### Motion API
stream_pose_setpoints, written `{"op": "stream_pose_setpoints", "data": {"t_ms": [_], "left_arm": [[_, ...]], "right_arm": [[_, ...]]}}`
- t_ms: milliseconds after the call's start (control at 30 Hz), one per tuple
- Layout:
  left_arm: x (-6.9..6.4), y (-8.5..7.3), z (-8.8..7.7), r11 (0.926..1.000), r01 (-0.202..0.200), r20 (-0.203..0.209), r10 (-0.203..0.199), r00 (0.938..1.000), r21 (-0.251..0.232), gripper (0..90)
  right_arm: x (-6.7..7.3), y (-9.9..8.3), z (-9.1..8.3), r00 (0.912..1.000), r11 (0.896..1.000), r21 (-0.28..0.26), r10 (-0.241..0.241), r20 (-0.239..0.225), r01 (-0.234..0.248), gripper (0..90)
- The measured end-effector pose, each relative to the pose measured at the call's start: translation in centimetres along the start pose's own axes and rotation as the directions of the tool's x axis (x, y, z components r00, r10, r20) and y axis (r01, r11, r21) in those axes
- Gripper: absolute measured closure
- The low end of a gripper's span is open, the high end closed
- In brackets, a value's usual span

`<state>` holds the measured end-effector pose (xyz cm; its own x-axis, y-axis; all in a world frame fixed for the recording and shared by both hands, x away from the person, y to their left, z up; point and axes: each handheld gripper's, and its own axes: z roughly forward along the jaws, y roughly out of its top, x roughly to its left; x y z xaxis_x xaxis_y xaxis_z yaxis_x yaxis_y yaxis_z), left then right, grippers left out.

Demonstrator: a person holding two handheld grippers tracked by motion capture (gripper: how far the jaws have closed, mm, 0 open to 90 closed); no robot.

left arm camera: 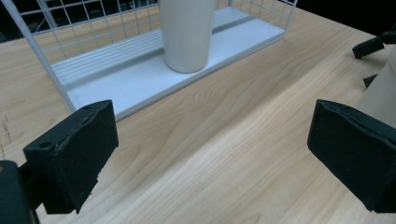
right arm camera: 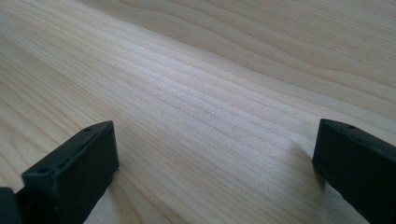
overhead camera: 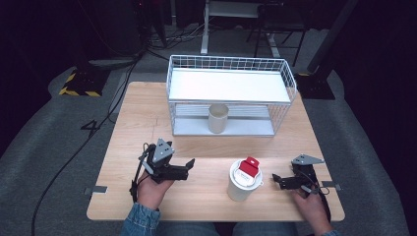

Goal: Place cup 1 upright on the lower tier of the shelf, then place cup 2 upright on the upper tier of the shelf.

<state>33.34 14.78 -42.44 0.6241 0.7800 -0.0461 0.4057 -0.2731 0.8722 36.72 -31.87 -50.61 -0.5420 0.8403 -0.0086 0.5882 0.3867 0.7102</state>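
high view: lidded cup (overhead camera: pixel 244 179) near table (overhead camera: pixel 206 196) front edge. left gripper (overhead camera: pixel 191 167), jaws wide and empty, at its 9 o'clock; right gripper (overhead camera: pixel 276 181), likewise wide, at 3 o'clock.

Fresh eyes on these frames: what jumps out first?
The white wire rack at the table's far side, with a cream cup standing on its lower shelf. Nearer the person, a lidded white cup topped by a red-and-white piece stands between the open left gripper and right gripper.

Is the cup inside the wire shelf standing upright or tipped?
Upright: the cup stands on its base on the lower shelf, open mouth up.
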Motion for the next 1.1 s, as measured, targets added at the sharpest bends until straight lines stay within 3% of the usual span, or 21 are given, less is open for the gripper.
{"op": "stream_pose_setpoints", "data": {"t_ms": [267, 500, 633, 767, 967, 1100], "left_arm": [[0.0, -1.1, -1.1, 0.9997, -0.012, 0.005, 0.012, 0.9999, 0.019, 2.7], [0.7, -3.0, -1.5, 0.9974, 0.017, -0.011, -0.016, 0.9998, 0.071, 2.9], [1.0, -4.5, -1.7, 0.992, 0.034, -0.022, -0.031, 0.9993, 0.122, 3.1], [1.2, -5.6, -1.8, 0.9834, 0.019, -0.029, -0.014, 0.9995, 0.181, 3.1], [1.6, -6.8, -2.1, 0.9766, 0.04, -0.041, -0.032, 0.9986, 0.211, 3.5], [1.9, -7.3, -1.9, 0.968, 0.05, -0.056, -0.037, 0.9977, 0.246, 5.2]], "right_arm": [[0.0, 0.0, 0.0, 1.0, 1.0, 0.0, 0.0, 0.0, 0.0, 0.3], [0.0, 0.0, 0.0, 1.0, 1.0, 0.001, 0.0, 0.0, 0.0, 0.4], [0.0, 0.0, 0.0, 1.0, 1.0, 0.001, 0.0, 0.0, 0.0, 0.3], [0.0, 0.0, 0.0, 1.0, 1.0, 0.002, 0.001, 0.0, -0.001, 0.1], [-0.1, -0.1, -0.4, 1.0, 1.0, 0.019, 0.0, -0.003, 0.0, 1.6], [0.0, 0.1, -0.8, 0.9999, 1.0, 0.012, -0.008, -0.011, 0.009, 2.3]]}}
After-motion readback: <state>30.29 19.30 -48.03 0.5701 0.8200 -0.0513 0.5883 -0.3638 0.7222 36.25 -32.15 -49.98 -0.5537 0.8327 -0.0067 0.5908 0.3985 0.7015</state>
